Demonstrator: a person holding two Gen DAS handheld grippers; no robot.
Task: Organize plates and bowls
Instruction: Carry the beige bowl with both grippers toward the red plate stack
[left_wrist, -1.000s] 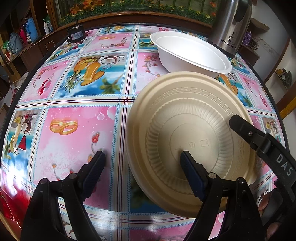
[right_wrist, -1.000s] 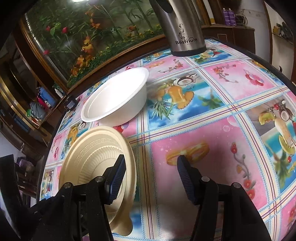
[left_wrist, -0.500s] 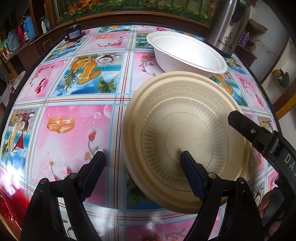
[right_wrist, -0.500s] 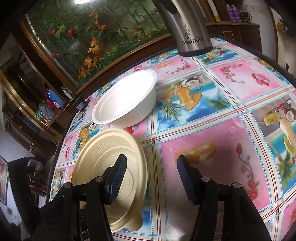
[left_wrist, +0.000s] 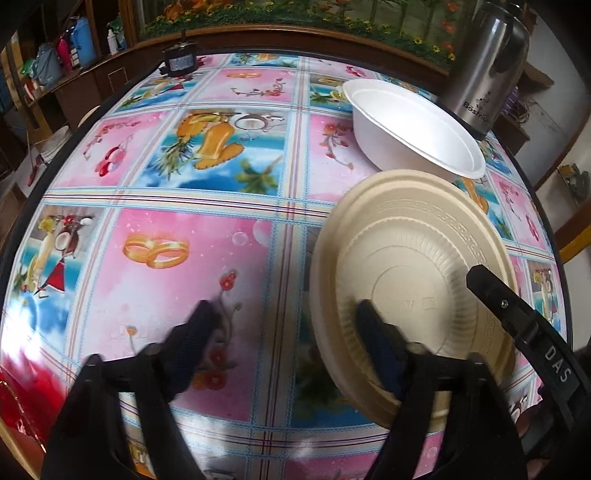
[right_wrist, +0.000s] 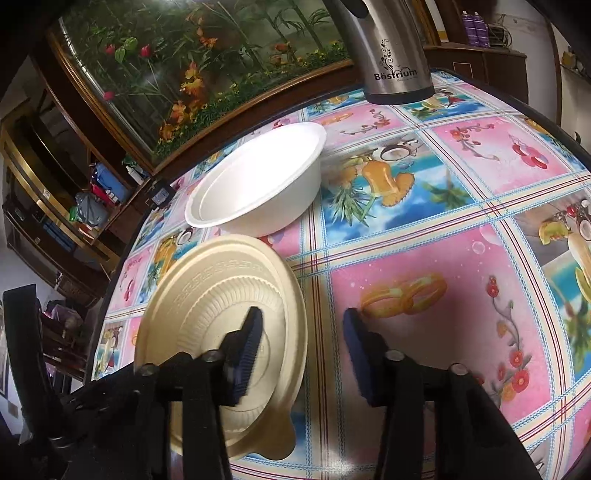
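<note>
A beige plate (left_wrist: 413, 280) with an embossed rim lies on the colourful tablecloth (left_wrist: 184, 229), at the right of the left wrist view; it also shows in the right wrist view (right_wrist: 218, 295). A white bowl (left_wrist: 413, 129) stands upright just behind it, and shows in the right wrist view (right_wrist: 255, 188). My left gripper (left_wrist: 284, 332) is open; its right finger sits over the plate's middle, its left finger over bare cloth. My right gripper (right_wrist: 303, 343) is open and straddles the plate's right rim, its left finger over the plate. The plate's near edge is hidden behind the fingers.
A steel kettle (right_wrist: 391, 51) stands at the back of the table, behind the bowl. A small black device (left_wrist: 179, 62) sits at the far edge. An aquarium with plants (right_wrist: 192, 70) and dark shelving lie beyond the table. The right gripper's arm (left_wrist: 532, 339) crosses the plate's right side.
The right gripper has narrowed and moved in over the plate's right rim. The left gripper has shifted left and back, so plate and bowl sit further right in its view.
</note>
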